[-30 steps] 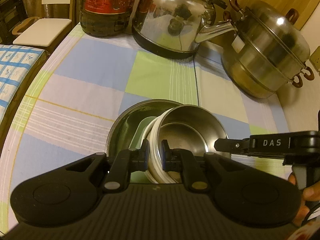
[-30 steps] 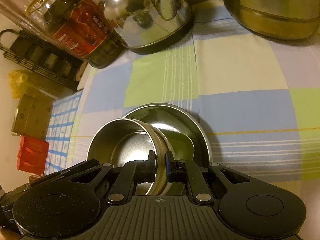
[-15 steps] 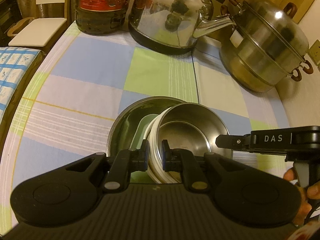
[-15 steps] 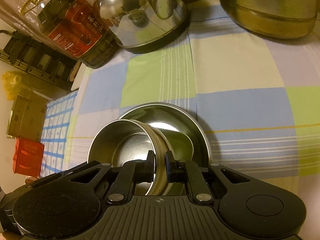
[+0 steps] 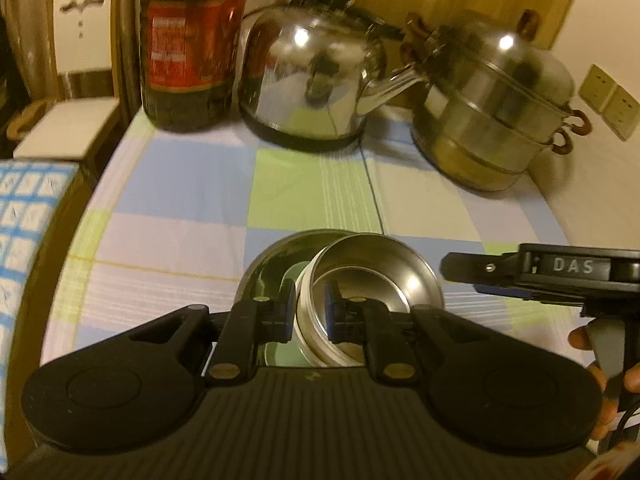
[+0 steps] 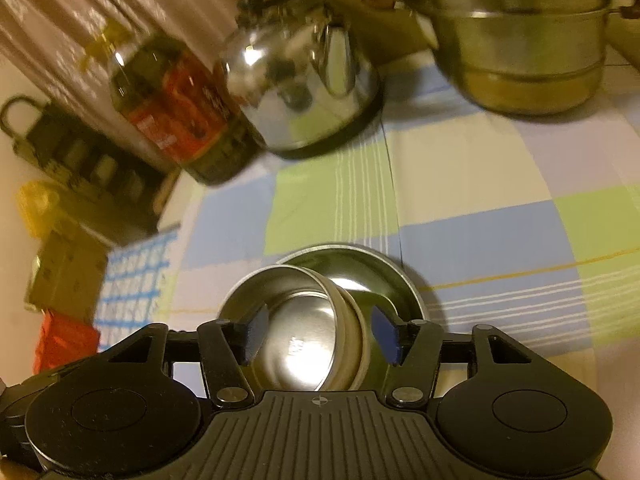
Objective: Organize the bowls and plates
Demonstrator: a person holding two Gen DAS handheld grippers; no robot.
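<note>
A small steel bowl leans tilted inside a wider steel bowl on the checked tablecloth. Something pale green lies in the wide bowl beneath it. My left gripper pinches the small bowl's near rim, and its jaws are just starting to open. In the right wrist view the small bowl and the wide bowl sit close below. My right gripper is opening, its blue pads wide apart on either side of the rim and touching nothing. In the left wrist view the right gripper hangs just right of the bowls.
Along the back of the table stand a large oil bottle, a shiny steel kettle and a stacked steel steamer pot. A white chair stands past the left edge. A wall with sockets bounds the right side.
My right gripper has let go of the small bowl's rim and spread its jaws wide. Both cameras have lifted and tipped up a little. The left pads stay on the rim.
</note>
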